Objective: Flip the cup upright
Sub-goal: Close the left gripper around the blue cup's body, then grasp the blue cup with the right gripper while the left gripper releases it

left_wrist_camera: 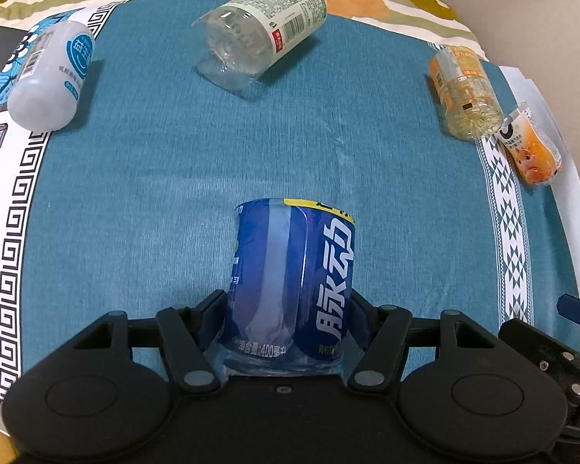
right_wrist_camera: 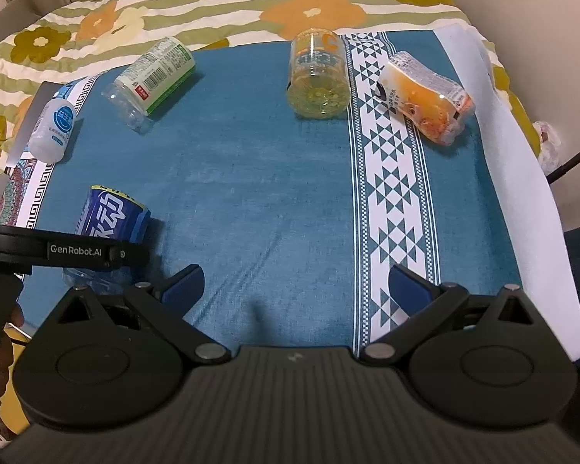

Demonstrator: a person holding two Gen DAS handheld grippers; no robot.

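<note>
A blue-labelled cut-bottle cup [left_wrist_camera: 294, 278] lies on its side on the teal cloth [left_wrist_camera: 174, 174], open end pointing away. My left gripper [left_wrist_camera: 288, 321] is shut on it near its base, fingers pressed on both sides. In the right wrist view the same cup [right_wrist_camera: 110, 228] lies at the left with the left gripper [right_wrist_camera: 67, 253] across it. My right gripper [right_wrist_camera: 295, 286] is open and empty above the cloth's middle front.
Other cups lie on their sides: a white one [left_wrist_camera: 52, 77] far left, a green-labelled clear one [left_wrist_camera: 263, 31] at the back, a yellow one [left_wrist_camera: 466, 92] and an orange one [left_wrist_camera: 531, 147] at the right. A floral blanket [right_wrist_camera: 212, 4] lies behind.
</note>
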